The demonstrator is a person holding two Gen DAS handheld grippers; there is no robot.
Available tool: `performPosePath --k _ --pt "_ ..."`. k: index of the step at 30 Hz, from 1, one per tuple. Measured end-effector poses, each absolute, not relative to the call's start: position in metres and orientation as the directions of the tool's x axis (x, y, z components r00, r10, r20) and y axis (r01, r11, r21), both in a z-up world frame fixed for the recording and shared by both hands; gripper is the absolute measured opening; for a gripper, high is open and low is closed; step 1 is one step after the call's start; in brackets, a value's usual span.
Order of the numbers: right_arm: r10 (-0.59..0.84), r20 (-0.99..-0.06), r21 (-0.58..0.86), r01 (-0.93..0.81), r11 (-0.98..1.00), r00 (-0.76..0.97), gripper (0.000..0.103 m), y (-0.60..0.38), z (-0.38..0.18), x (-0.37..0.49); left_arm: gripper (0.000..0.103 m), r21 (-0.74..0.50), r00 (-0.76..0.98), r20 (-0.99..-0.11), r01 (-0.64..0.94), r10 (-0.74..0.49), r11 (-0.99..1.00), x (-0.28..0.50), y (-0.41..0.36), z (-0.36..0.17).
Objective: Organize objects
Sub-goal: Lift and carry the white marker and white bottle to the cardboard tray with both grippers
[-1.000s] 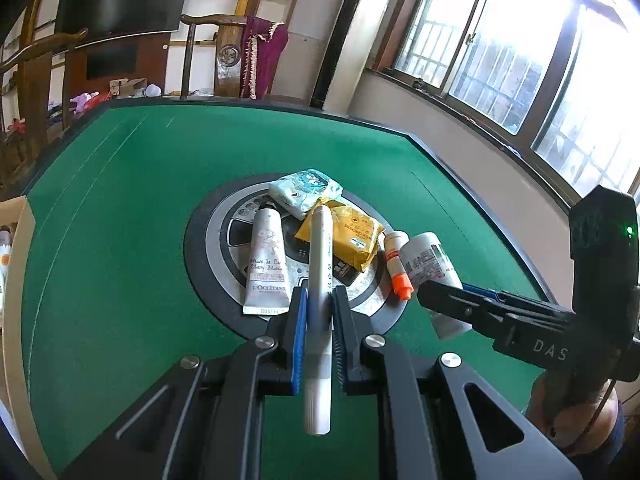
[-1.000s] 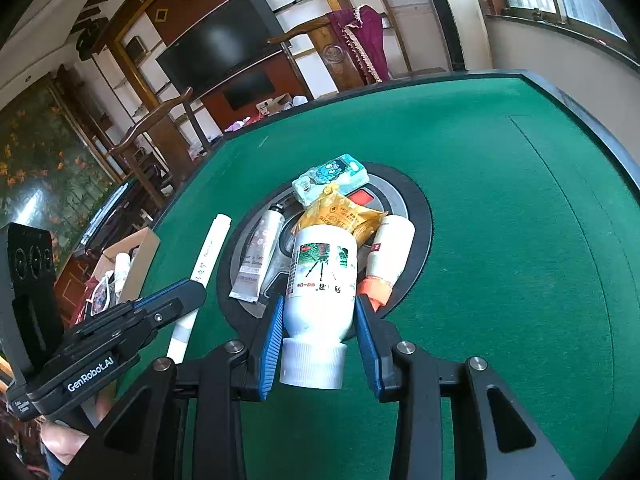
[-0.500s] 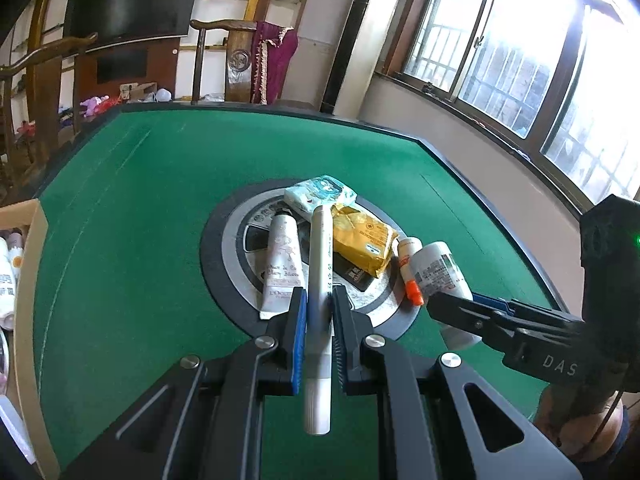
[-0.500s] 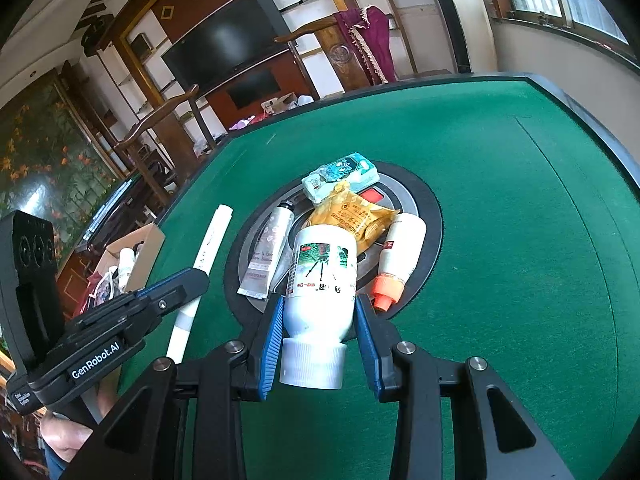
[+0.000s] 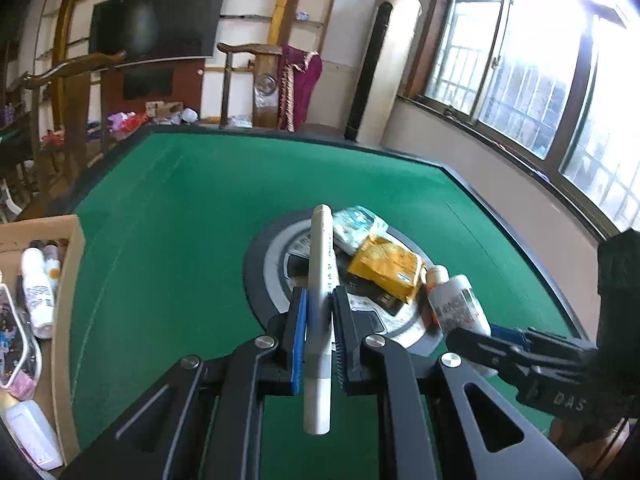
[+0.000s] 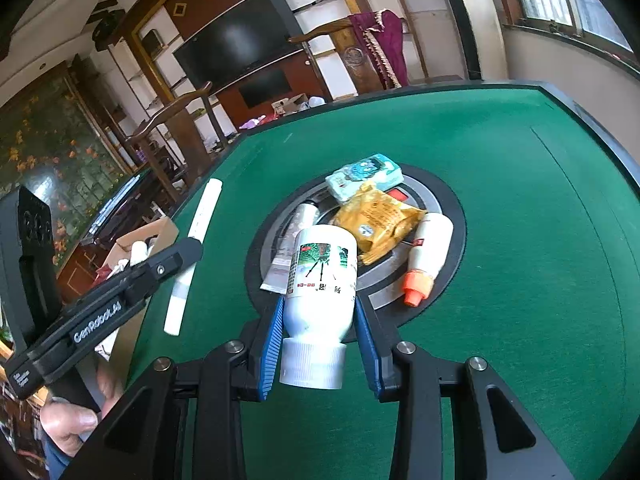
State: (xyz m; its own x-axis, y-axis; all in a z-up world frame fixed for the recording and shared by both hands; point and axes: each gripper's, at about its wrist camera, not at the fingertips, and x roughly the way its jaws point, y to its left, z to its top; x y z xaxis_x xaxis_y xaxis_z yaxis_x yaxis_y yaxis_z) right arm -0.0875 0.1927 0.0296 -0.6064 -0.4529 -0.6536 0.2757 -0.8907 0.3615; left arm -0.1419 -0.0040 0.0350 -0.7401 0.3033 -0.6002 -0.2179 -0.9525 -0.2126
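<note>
The green table (image 5: 192, 208) is stretching out ahead of both grippers, with a round dark disc (image 6: 454, 216) sitting in its middle just beyond their tips. Off to the left of the left gripper (image 5: 319, 322), a cardboard box (image 5: 66, 280) is already holding several small bottles and packets, so part of the sorting looks done. The right gripper (image 6: 320, 340) is clamping a white bottle (image 6: 322, 280) by its neck, cap toward the camera, above the near edge of the disc. The left gripper is pinching a long white tube (image 5: 320, 300) tight between its blue pads, the tube pointing forward over the disc. Beyond them on the disc, a yellow packet (image 6: 376, 220), a teal tissue pack (image 6: 362, 176), an orange-capped bottle (image 6: 426, 254) and a silver tube (image 6: 294, 240) are waiting. By my reading, both held items are heading for the box, with four pieces left after them.
</note>
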Motion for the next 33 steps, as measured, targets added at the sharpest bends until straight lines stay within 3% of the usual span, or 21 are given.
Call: performPosePath --k 19,33 --pt "-0.481 -0.647 0.321 0.36 -0.876 -0.592 0.039 0.161 0.033 -0.069 0.012 -0.206 -0.779 -0.58 -0.144 0.239 -0.968 -0.1 -0.026 0.043" --pt "-0.54 -0.637 0.34 0.428 -0.838 -0.55 0.039 0.106 0.039 -0.059 0.012 -0.249 -0.815 -0.547 -0.058 0.19 -0.967 -0.062 -0.095 0.06"
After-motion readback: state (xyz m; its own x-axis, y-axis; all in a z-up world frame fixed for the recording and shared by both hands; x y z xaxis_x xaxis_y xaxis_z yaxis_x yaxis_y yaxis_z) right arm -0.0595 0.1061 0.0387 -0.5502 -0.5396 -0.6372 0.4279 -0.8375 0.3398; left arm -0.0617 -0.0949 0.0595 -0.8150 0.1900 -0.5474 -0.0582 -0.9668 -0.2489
